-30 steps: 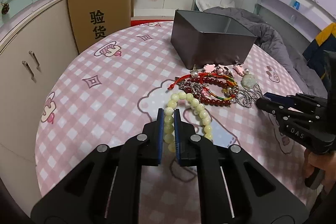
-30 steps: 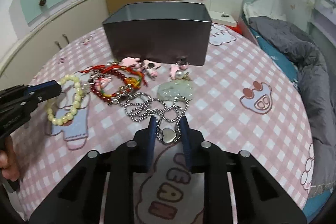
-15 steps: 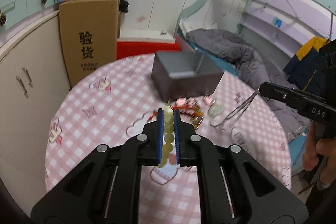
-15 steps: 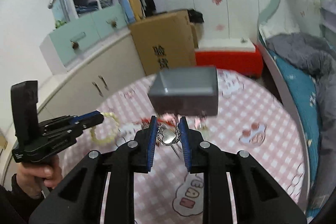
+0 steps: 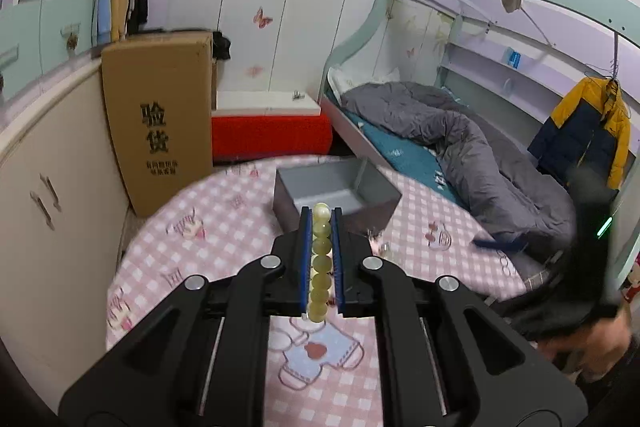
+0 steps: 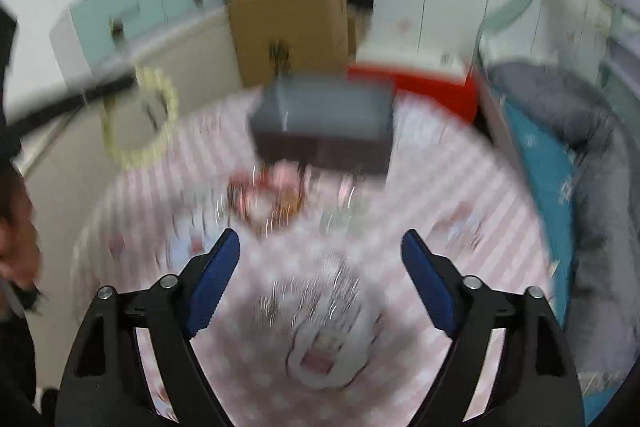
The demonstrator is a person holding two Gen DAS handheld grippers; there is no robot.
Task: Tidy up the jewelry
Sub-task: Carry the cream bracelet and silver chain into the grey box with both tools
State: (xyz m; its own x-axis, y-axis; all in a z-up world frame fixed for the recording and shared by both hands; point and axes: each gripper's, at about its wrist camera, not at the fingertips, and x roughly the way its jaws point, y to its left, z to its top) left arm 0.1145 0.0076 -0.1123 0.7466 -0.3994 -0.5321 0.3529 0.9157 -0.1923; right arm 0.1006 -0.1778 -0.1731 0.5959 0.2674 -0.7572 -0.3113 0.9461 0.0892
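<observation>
lengthwise, bead bracelet between left jaws

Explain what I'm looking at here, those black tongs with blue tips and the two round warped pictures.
No robot here: a person holds a black two-finger gripper in each hand, each with a wide-angle camera looking along its fingers. The sharp picture is from the left gripper, shut on a pale green beaded bracelet, raised above the round table with its pink checked cloth. The blurred picture is from the right gripper, whose jaws are opening with nothing between them. There the bracelet hangs as a loop at the left. On the table stand an open grey metal box and, nearer, a blurred heap of red and pink jewelry.
</observation>
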